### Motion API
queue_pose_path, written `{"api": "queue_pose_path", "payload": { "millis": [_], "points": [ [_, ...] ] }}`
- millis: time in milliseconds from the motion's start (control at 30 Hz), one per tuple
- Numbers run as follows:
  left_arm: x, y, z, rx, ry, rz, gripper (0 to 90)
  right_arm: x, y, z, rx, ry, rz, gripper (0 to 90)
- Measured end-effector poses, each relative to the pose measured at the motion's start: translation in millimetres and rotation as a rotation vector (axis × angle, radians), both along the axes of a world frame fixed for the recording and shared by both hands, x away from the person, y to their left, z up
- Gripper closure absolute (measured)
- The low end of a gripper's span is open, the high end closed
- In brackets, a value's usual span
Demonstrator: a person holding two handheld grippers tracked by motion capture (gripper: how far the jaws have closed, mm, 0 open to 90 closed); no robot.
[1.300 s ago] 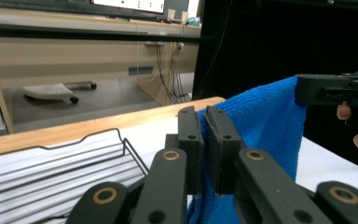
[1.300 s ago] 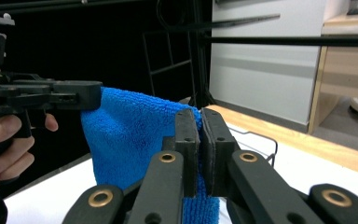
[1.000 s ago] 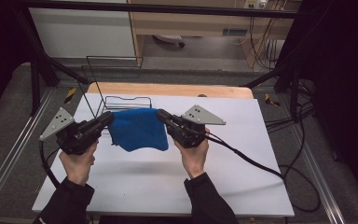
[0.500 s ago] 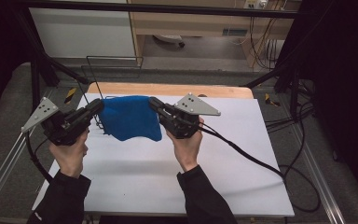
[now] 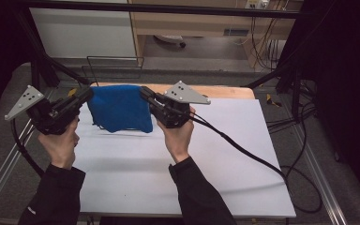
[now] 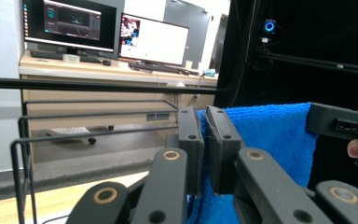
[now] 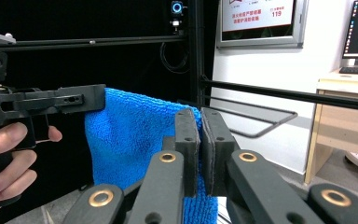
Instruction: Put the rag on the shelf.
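Observation:
A blue towel [image 5: 119, 108] hangs in the air between both grippers, stretched by its top corners above the white table [image 5: 178, 178]. My left gripper [image 5: 88, 93] is shut on the towel's left top corner. My right gripper [image 5: 144, 91] is shut on the right top corner. In the left gripper view the jaws [image 6: 204, 133] pinch the blue towel [image 6: 272, 135], and the other gripper [image 6: 340, 123] holds its far end. In the right gripper view the jaws [image 7: 199, 128] clamp the blue towel [image 7: 130, 135], with the other gripper [image 7: 51, 103] at the far corner.
A black wire rack [image 5: 115, 65] stands just behind the table's wooden far edge [image 5: 225, 91]. Dark frame bars [image 5: 168, 9] run overhead and at the sides. A black cable [image 5: 243, 150] trails from the right gripper across the table. Monitors [image 6: 107, 30] sit on a desk behind.
Both grippers have risen and shifted left and away with the towel held between them. The towel has lifted off the table and now hangs free.

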State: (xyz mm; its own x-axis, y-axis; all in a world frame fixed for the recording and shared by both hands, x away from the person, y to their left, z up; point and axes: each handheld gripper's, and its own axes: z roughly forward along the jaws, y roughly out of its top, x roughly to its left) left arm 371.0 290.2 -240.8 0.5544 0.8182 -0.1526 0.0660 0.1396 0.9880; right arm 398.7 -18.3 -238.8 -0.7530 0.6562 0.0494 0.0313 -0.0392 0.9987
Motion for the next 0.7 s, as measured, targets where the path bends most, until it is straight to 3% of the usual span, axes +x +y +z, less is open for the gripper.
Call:
{"api": "queue_pose_path", "payload": {
  "millis": [700],
  "points": [
    [18.7,16.6,33.6,-0.038,-0.040,0.049,84.6,21.9,23.5,39.0,-0.003,-0.054,-0.004,86.7]
  ]
}}
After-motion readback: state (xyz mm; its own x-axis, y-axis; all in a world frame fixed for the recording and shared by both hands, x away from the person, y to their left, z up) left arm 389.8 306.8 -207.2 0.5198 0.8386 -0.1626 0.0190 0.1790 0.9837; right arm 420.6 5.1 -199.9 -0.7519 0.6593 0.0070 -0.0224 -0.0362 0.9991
